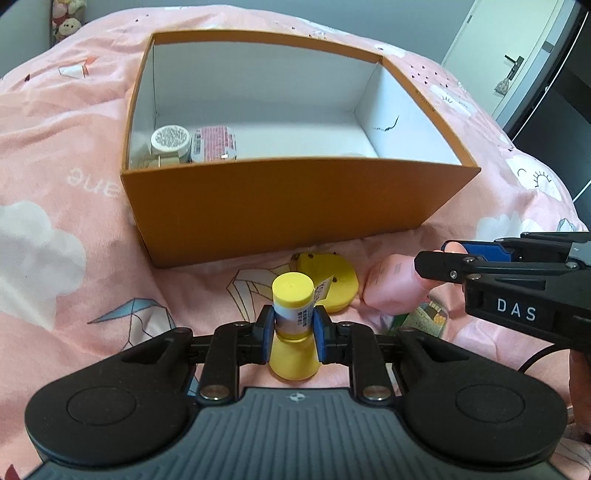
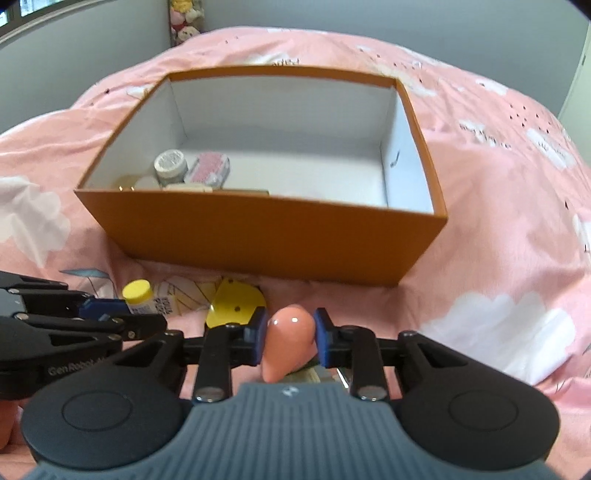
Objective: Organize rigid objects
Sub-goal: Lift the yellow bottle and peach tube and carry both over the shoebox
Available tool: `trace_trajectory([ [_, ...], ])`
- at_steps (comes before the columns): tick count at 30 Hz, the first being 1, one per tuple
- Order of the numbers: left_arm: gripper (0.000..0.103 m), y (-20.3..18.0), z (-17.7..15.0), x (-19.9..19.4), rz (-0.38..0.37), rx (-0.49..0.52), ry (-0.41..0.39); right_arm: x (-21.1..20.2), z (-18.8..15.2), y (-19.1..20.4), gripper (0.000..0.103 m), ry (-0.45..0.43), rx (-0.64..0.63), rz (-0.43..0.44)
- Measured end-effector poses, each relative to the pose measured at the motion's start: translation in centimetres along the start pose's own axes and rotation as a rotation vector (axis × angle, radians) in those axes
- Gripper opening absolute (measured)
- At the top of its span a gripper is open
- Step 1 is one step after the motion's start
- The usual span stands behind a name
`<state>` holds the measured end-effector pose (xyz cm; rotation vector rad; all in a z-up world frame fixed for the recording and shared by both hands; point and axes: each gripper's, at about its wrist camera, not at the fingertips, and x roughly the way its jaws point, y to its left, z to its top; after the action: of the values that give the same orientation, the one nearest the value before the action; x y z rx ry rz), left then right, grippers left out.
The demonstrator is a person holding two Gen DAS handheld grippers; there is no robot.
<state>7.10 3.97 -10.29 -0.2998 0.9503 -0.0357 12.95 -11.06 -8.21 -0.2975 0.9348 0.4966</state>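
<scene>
An open orange box (image 1: 280,206) with white walls stands on the pink bed, also in the right wrist view (image 2: 258,236). Inside at its left are a white-lidded jar (image 1: 170,142) and a pink-labelled tin (image 1: 214,144). My left gripper (image 1: 293,328) is shut on a yellow-capped bottle (image 1: 293,306) in front of the box; the bottle also shows in the right wrist view (image 2: 138,295). My right gripper (image 2: 290,334) is shut on a pink bottle (image 2: 286,341), low over the bed right of the left gripper. The pink bottle also shows in the left wrist view (image 1: 391,288).
A flat yellow disc (image 1: 332,282) lies on the quilt between the two bottles, also in the right wrist view (image 2: 236,302). A green printed packet (image 1: 424,317) lies under the pink bottle. Plush toys (image 2: 184,22) sit at the far wall. A door (image 1: 517,55) is at right.
</scene>
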Motion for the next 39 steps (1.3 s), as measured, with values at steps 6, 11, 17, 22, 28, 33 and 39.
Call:
trace_trajectory([
  [6,0.024,0.0,0.9,-2.0,-0.032,-0.022,-0.053,-1.2,1.0,-1.0,0.025,-0.044,0.013,0.045],
  [11,0.024,-0.4,2.3,-4.3,-0.055,-0.022,-0.116,-2.6,2.5,-2.5,0.024,-0.062,0.043,0.113],
  [17,0.024,-1.1,4.6,-6.4,-0.065,-0.018,-0.159,-5.3,4.3,-3.1,0.024,-0.124,0.032,0.145],
  [22,0.024,-1.5,6.5,-7.5,-0.046,0.005,-0.217,-7.5,6.1,-3.2,0.024,-0.185,0.025,0.188],
  [28,0.024,-1.2,8.9,-7.7,-0.029,0.004,-0.266,-8.6,8.5,-3.2,0.024,-0.244,0.013,0.222],
  [33,0.024,-0.3,11.2,-7.2,-0.038,0.021,-0.274,-7.7,11.1,-3.5,0.024,-0.263,0.018,0.237],
  [39,0.024,1.3,14.2,-5.1,-0.041,0.108,-0.246,-4.4,14.2,-4.1,0.024,-0.224,0.044,0.255],
])
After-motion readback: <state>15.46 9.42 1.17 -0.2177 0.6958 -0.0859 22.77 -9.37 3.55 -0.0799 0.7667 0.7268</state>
